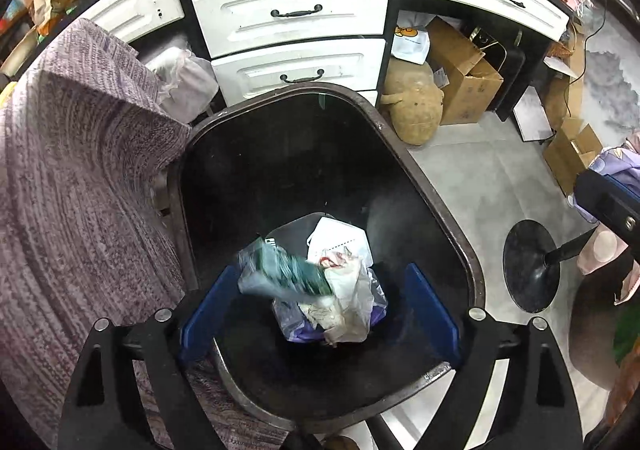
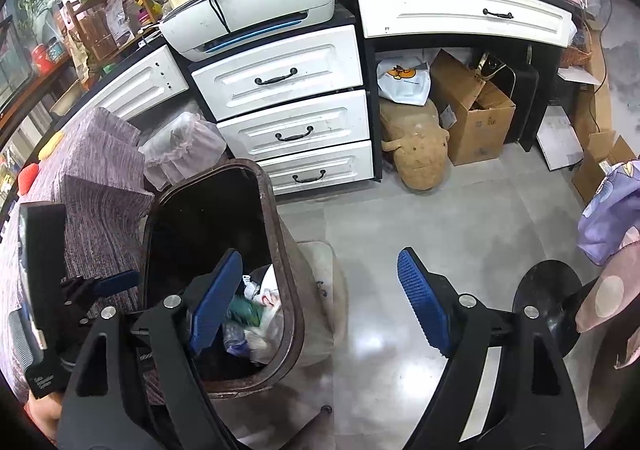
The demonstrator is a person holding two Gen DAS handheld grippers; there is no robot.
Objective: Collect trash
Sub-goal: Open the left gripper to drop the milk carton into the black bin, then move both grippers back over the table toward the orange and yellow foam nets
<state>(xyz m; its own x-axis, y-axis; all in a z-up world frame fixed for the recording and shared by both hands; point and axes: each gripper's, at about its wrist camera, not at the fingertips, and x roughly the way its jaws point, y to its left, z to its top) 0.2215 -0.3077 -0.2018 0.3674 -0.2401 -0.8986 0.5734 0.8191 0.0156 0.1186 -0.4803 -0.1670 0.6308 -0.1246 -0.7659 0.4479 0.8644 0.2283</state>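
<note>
A dark trash bin (image 1: 424,178) stands on the floor beside a purple-covered seat. Inside lie crumpled plastic bags (image 1: 348,302), white paper and a blurred green packet (image 1: 288,270) that is free of the fingers, in the air or on the pile. My left gripper (image 1: 320,310) is open and empty right above the bin's mouth. In the right wrist view the bin (image 2: 280,250) is at lower left with the trash (image 2: 256,314) inside. My right gripper (image 2: 316,310) is open and empty, its left finger over the bin, its right over the floor. The left gripper (image 2: 116,282) shows at the bin's left rim.
White drawers (image 2: 288,130) with a printer (image 2: 256,18) on top stand behind the bin. Under the desk are cardboard boxes (image 2: 476,118), a white bag and a tan plush toy (image 2: 416,154). A black round stool base (image 2: 548,302) is at right. Purple cloth (image 1: 80,170) covers the seat at left.
</note>
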